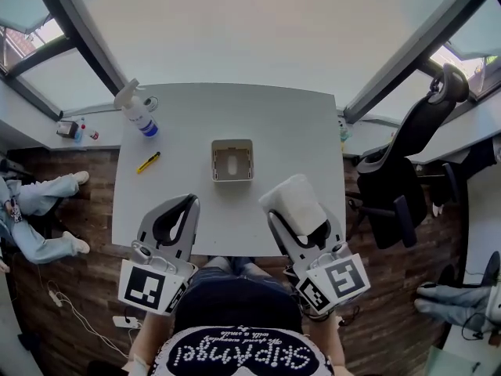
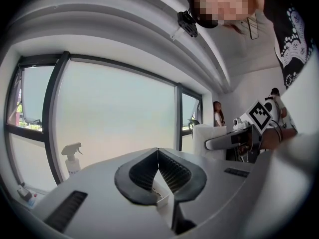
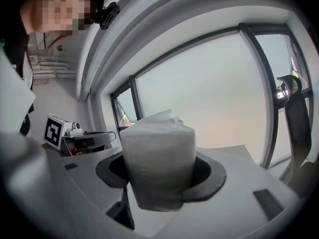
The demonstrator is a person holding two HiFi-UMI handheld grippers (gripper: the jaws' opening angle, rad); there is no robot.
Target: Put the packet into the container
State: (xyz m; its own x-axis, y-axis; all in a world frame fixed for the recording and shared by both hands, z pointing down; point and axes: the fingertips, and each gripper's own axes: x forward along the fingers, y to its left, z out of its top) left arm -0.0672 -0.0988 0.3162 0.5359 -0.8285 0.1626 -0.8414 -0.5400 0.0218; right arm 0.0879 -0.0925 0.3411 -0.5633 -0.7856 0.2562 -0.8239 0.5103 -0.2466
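One packet (image 1: 291, 198) pinched by right gripper (image 1: 297, 219), left gripper (image 1: 191, 202) closed, container (image 1: 232, 160), perhaps marker (image 1: 149, 162) ahead

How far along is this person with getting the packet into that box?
Done: the packet is picked up and clamped in the right gripper. In hand: it is held above the near edge of the table, short of the container. Left: carry it forward and drop it in. The left gripper is shut on nothing.

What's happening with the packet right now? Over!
Right gripper shut on packet, above table's near edge. Left gripper shut, empty. Container open at table centre. Bottle, yellow pen off left, path free.
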